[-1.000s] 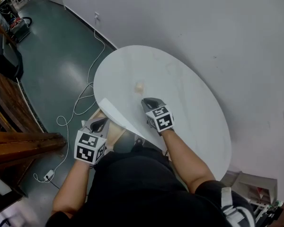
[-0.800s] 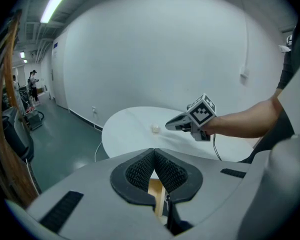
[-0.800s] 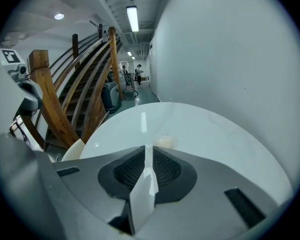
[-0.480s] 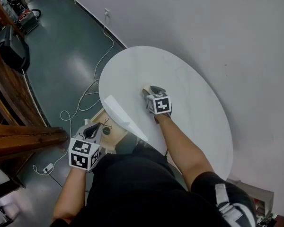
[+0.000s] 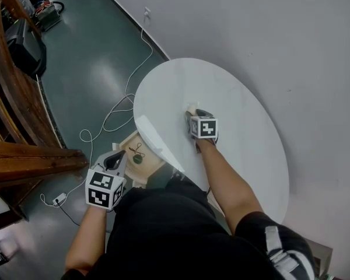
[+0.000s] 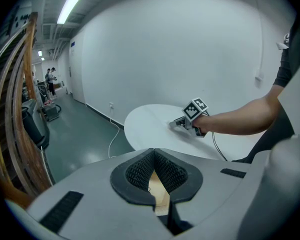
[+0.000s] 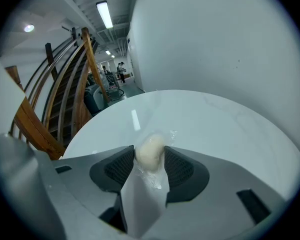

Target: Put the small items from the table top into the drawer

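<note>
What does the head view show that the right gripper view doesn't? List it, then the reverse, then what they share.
Head view only: the open drawer below the table edge, a small dark item inside it, the left gripper beside it, and a cable on the floor.
Right gripper view only: how the right gripper stands, its jaws just opened and apart on either side of a pale wrapped item; also a ceiling light.
Both: the round white table and the right gripper.

My right gripper [image 5: 192, 114] points down on an outstretched arm [image 5: 221, 177], fingers [image 7: 180, 170] just opened around a pale wrapped lump [image 7: 149, 152]; my left gripper [image 5: 118, 158] hangs low, fingers together
</note>
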Demonstrator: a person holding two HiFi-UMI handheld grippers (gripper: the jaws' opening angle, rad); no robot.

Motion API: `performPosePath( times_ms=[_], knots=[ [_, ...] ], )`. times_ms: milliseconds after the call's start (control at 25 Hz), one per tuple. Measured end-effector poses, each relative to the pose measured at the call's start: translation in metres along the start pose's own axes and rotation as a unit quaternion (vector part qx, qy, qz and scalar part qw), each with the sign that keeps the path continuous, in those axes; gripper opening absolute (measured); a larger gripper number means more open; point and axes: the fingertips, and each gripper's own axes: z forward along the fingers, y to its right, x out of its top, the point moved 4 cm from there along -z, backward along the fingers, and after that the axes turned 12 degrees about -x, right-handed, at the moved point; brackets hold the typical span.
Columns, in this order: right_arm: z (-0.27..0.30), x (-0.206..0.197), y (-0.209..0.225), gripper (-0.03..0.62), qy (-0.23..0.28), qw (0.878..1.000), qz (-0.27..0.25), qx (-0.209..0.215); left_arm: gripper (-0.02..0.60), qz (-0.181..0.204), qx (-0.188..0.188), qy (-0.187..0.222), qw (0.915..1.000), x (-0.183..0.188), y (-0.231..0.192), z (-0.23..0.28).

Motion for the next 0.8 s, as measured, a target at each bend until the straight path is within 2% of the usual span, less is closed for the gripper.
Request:
performPosePath(
  times_ms=[360,800],
  knots=[
    [-0.007,-0.005,-0.008,0.149,-0.011,1.000,-0.003,0.013,0.015,0.008,-0.009,0.007,0.9999,0.000,-0.003,-0.004],
    [-0.050,0.006,-0.039,0.147,0.034,0.999,-0.016,0.039,0.015,0.020,-0.024,0.014,0.9994,-0.003,-0.010,-0.010]
  ],
)
